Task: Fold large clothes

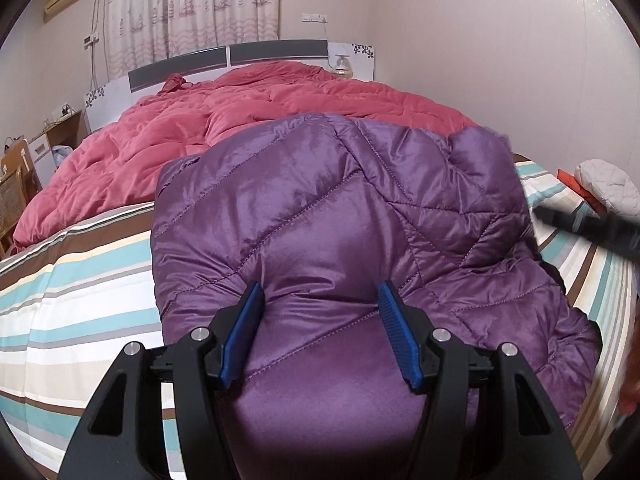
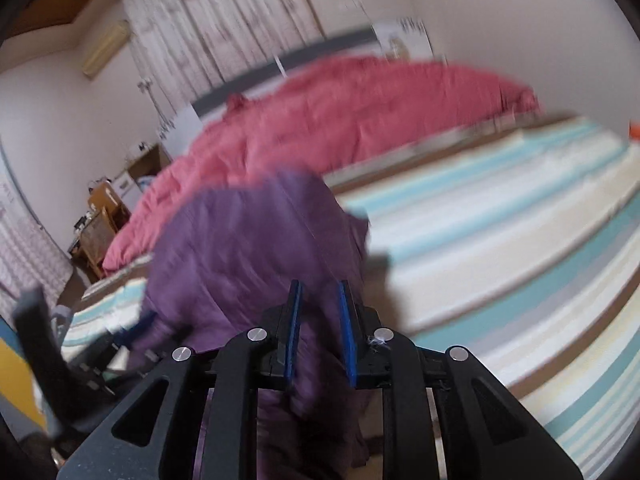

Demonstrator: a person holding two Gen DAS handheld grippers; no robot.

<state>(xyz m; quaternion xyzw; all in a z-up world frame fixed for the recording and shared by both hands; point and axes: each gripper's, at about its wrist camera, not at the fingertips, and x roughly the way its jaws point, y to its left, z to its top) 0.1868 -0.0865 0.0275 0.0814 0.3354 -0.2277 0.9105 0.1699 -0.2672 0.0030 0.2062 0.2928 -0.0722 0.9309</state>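
Your purple quilted jacket (image 1: 340,216) lies bunched on the striped bed sheet (image 1: 76,292), near edge toward you, with the pink duvet (image 1: 240,108) heaped behind it at the far end of the bed. In the left wrist view the jacket is sharp: diagonal stitching, glossy fabric, a puffed fold bulging up between the blue pads. Your left hand-held gripper (image 1: 320,300) has its fingers set wide apart with that fold sitting between them, the pads touching the fabric on either side rather than squeezing it flat.

The right wrist view is smeared with motion blur, and there the jacket (image 2: 256,240) appears as a rumpled mound left of a broad stretch of bare sheet (image 2: 500,248). Your right hand-held gripper (image 2: 320,292) has its pads closer together, with purple cloth running between them; you seem clamped on the jacket, though the blur hides the contact itself. Only the left view shows the headboard (image 1: 224,58) clearly.
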